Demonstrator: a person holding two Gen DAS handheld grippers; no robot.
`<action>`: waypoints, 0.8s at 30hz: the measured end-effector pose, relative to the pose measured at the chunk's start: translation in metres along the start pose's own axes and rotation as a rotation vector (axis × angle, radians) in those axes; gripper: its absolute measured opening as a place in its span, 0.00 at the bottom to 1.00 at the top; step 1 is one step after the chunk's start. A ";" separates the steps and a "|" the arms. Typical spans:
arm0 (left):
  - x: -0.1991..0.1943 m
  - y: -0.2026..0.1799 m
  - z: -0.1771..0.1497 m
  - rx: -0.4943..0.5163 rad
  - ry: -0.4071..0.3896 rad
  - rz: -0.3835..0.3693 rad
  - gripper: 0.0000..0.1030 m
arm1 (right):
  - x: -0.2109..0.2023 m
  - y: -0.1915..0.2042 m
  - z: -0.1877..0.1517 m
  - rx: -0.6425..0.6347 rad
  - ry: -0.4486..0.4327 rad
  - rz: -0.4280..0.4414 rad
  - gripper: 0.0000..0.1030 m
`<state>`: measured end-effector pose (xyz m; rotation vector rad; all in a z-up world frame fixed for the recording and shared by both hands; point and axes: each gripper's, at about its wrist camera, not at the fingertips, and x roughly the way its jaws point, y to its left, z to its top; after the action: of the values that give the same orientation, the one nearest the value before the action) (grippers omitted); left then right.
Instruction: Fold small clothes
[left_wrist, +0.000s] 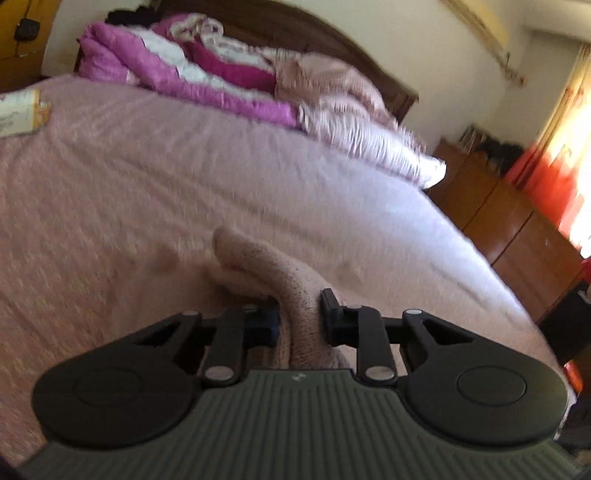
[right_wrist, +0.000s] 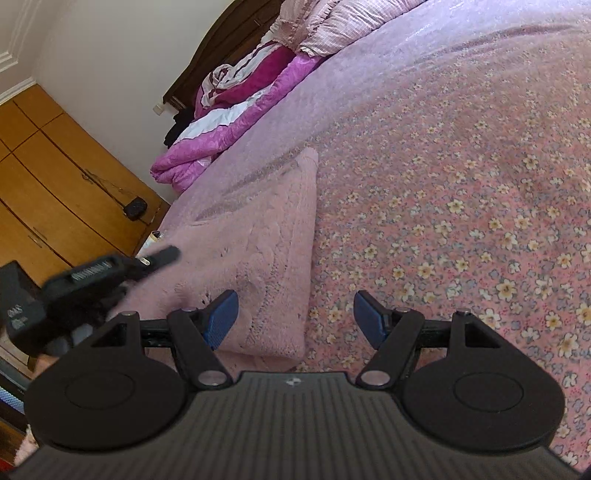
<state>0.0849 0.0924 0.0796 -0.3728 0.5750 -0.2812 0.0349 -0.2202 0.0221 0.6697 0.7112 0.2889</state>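
A pale pink knitted garment (right_wrist: 258, 251) lies folded on the floral bedspread (right_wrist: 461, 206). My left gripper (left_wrist: 299, 317) is shut on a bunched part of the pink garment (left_wrist: 273, 273) and holds it just above the bed; the view is blurred. In the right wrist view the left gripper (right_wrist: 122, 269) shows as a dark blurred shape at the garment's left edge. My right gripper (right_wrist: 295, 314) is open, its blue pads (right_wrist: 221, 317) straddling the garment's near right corner, just above it.
Rumpled magenta and white bedding (left_wrist: 184, 70) and a pink pillow (left_wrist: 354, 110) lie by the dark headboard. A paper packet (left_wrist: 22, 110) lies on the bed's far left. Wooden wardrobes (right_wrist: 48, 192) and a cabinet (left_wrist: 509, 221) flank the bed.
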 end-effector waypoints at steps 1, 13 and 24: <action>-0.004 0.003 0.003 0.000 -0.014 0.008 0.24 | 0.000 0.002 0.000 -0.006 0.001 0.003 0.73; -0.019 0.080 -0.025 -0.055 0.057 0.198 0.31 | 0.017 0.030 0.000 -0.123 0.053 0.013 0.73; -0.022 0.091 -0.025 -0.149 0.125 0.219 0.70 | 0.046 0.046 0.015 -0.133 0.110 0.050 0.83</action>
<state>0.0666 0.1754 0.0323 -0.4347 0.7556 -0.0512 0.0771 -0.1713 0.0373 0.5482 0.7741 0.4178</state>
